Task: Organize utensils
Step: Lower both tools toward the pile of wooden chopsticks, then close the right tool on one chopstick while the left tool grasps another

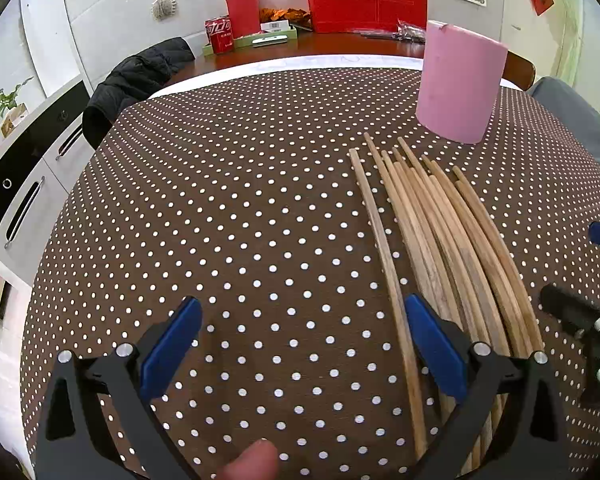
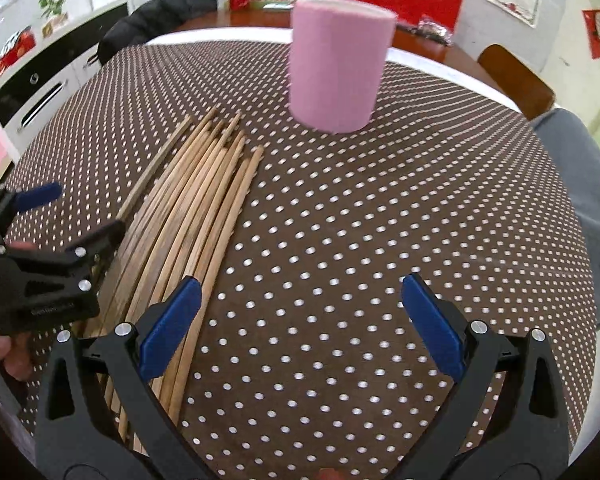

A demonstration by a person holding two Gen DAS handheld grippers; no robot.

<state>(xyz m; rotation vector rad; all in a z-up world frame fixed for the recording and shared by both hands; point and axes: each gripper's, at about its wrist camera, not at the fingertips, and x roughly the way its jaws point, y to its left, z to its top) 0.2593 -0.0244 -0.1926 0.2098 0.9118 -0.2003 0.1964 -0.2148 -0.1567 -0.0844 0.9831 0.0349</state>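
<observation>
Chopsticks [image 1: 440, 240], a bundle of plain wooden sticks, lie flat and roughly parallel on the worktop [image 1: 228, 216], which is covered by a brown cloth with white polka dots. Their far tips point toward a pink cylindrical holder [image 1: 458, 82] standing upright just beyond the bundle, near those tips but apart from them. One chopstick lies slightly apart along the edge of the bundle, on the side away from the holder's base in the left wrist view. Left tongs [image 1: 303, 354] hang low over the cloth at the near end of the chopsticks, blue pads spread wide and gripping nothing; one pad [image 1: 434, 350] overlaps the bundle in the view, and actual contact cannot be confirmed. Right tongs [image 2: 302, 326] hang over the cloth on the other side of the chopsticks, likewise spread wide with nothing between the pads; one pad [image 2: 171, 326] overlaps the edge of the bundle. In the right wrist view, the left tongs [image 2: 66, 210] appear at the near end of the chopsticks. Behind the holder, past the cloth's far edge, stand a red bag [image 1: 366, 2] and a red drinks carton [image 1: 219, 35].
</observation>
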